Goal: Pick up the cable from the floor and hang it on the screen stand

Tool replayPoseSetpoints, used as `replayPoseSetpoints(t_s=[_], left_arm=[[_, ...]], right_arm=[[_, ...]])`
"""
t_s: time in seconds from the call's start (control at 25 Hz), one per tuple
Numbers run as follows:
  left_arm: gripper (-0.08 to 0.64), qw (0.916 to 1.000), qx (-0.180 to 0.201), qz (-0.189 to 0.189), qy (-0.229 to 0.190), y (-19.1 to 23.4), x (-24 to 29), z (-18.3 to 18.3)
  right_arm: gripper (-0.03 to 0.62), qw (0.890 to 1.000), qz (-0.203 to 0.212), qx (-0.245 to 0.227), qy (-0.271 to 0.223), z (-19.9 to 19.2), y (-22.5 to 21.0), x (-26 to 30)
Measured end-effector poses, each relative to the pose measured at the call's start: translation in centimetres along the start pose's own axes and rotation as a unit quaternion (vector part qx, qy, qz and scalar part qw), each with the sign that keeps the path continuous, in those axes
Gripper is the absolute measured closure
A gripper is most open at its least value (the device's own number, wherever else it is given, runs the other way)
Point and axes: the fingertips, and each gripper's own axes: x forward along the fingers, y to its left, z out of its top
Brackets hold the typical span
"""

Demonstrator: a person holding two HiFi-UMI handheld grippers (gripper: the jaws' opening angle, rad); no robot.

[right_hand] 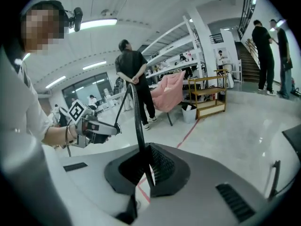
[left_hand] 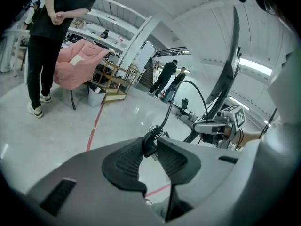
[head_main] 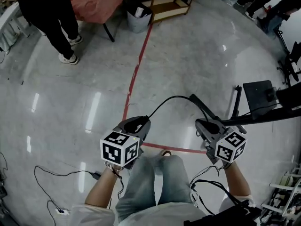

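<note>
Head view: both grippers are held above the grey floor and its red tape line (head_main: pixel 136 74). The cable (head_main: pixel 171 98) arcs in the air from the left gripper (head_main: pixel 138 125) to the right gripper (head_main: pixel 208 126), and the dark base of the screen stand (head_main: pixel 257 94) is to the right. The marker cubes (head_main: pixel 120 147) carry only black-and-white squares.

Left gripper view: the jaws are partly spread and pinch the cable's ribbed end. Two people (left_hand: pixel 165 76) stand by a staircase.

Right gripper view: the jaws are pressed together on the thin cable. It alone shows a wooden shelf (right_hand: pixel 207 95) beside a pink chair (right_hand: pixel 171 91)
</note>
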Motion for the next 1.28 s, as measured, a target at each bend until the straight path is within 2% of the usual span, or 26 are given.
replayPoseSetpoints(t_s=[0.2, 0.36, 0.48, 0.68, 0.92, 1.08, 1.28], left_arm=[[0.463, 0.9998, -0.011, -0.002, -0.018, -5.3, -9.4, 8.6], [0.465, 0.9989, -0.019, -0.005, -0.043, -8.4, -15.5, 14.7], [0.465, 0.9985, -0.018, -0.017, -0.049, -10.6, -17.8, 18.0], [0.466, 0.9986, -0.028, -0.029, -0.034, -13.1, -17.1, 18.1], [0.466, 0.9934, -0.017, -0.113, 0.015, -19.8, -14.7, 17.0], [0.466, 0.9842, 0.017, -0.172, 0.041, -25.6, -12.3, 17.0], [0.466, 0.9644, 0.044, -0.25, 0.073, -34.4, -8.5, 16.9]], right_arm=[[0.578, 0.999, 0.007, 0.027, -0.034, 8.7, 7.5, -6.0], [0.578, 0.997, 0.002, 0.055, -0.061, 12.9, 11.6, -10.0], [0.578, 0.993, -0.008, 0.077, -0.085, 15.1, 13.3, -12.0], [0.578, 0.988, -0.015, 0.1, -0.114, 16.2, 14.5, -14.0], [0.578, 0.966, -0.078, 0.17, -0.177, 15.6, 12.8, -20.4], [0.578, 0.947, -0.136, 0.19, -0.22, 15.1, 11.0, -26.5], [0.578, 0.916, -0.217, 0.204, -0.267, 14.8, 8.3, -34.8]])
